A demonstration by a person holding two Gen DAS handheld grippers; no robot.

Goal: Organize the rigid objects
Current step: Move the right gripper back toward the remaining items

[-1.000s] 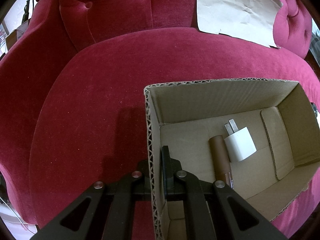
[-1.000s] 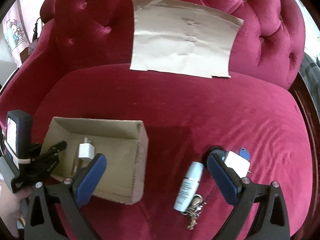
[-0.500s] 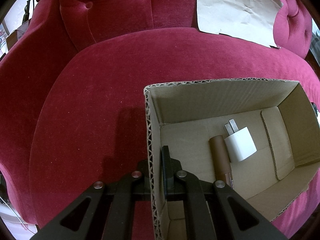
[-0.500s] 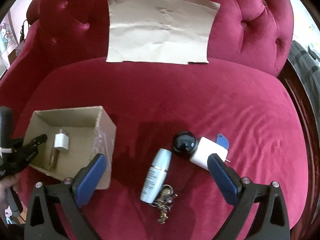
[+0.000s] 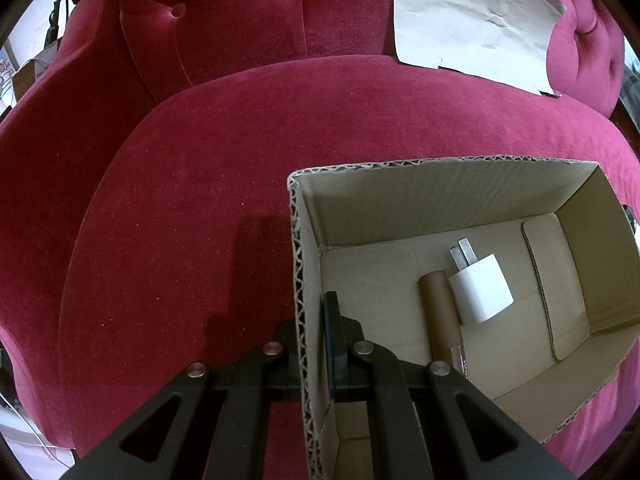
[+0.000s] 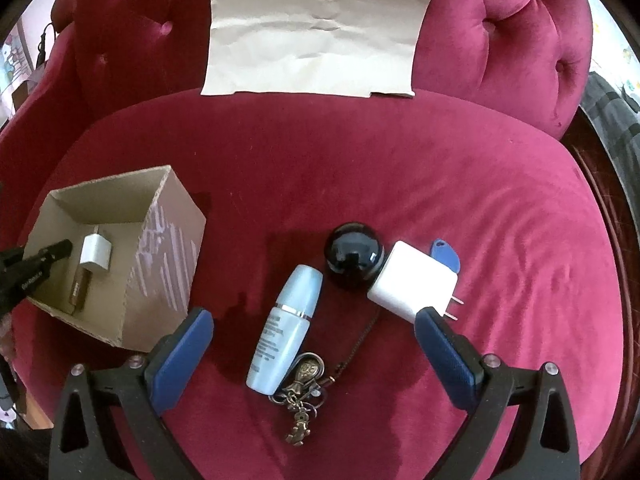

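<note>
Open red cushion (image 6: 360,168) beyond the crowded blue bottle (image 6: 286,322), black ball (image 6: 354,254), white charger (image 6: 412,280); cardboard box (image 6: 160,264) at left.

- A home, most likely a living room: a tufted crimson velvet armchair (image 6: 360,168) fills both views, its buttoned back (image 6: 520,40) rising toward 12 o'clock.
- Household odds and ends lie on the seat: a phone charger (image 6: 412,280), a lotion bottle (image 6: 286,324) and a bunch of keys (image 6: 302,384).
- At 9 o'clock, past the chair's arm, a cartoon-print cloth or poster (image 6: 12,60) shows; it is too blurred to read further.
</note>
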